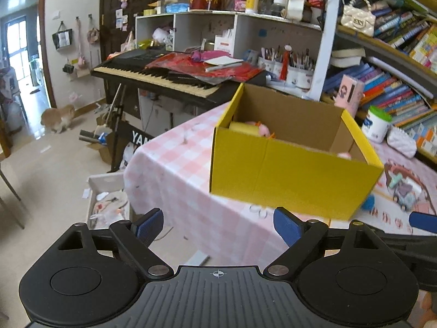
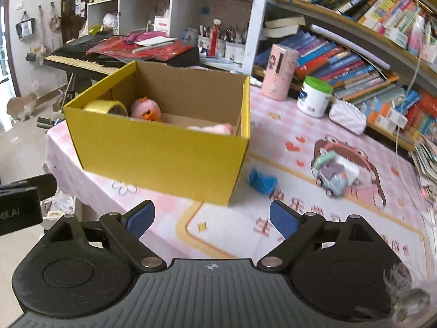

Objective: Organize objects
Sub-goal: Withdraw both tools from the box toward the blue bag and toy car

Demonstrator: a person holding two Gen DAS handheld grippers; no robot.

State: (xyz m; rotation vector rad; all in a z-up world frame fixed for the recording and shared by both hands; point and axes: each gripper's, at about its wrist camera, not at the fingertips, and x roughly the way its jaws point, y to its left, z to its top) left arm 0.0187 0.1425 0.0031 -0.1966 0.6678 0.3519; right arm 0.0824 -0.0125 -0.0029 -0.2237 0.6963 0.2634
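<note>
Right wrist view: the right hand-held gripper is spread wide with nothing between its blue pads, and hangs above the worktop in front of the yellow box.
Left wrist view: the left hand-held gripper is likewise wide open and empty, poised near the worktop's edge short of the box.
Box contents: a roll of yellow tape, a pink plush toy and a second pink soft item lie inside.
Loose items: a blue crumpled piece lies just beside the box's right corner; a toy car stands further right, well apart from the box.
Step in hand (judged): picking up the next loose item for the box, most likely with the right gripper, which is nearer both.
Method advice: come down over the blue piece with the pads either side of its bulk, and close only when both are level with it; keep clear of the box wall.
Appearance of blue piece: small, creased, apparently thin and soft; it should crush slightly under the pads.
Risk: the toy car appears to have wheels and may roll if nudged.
</note>
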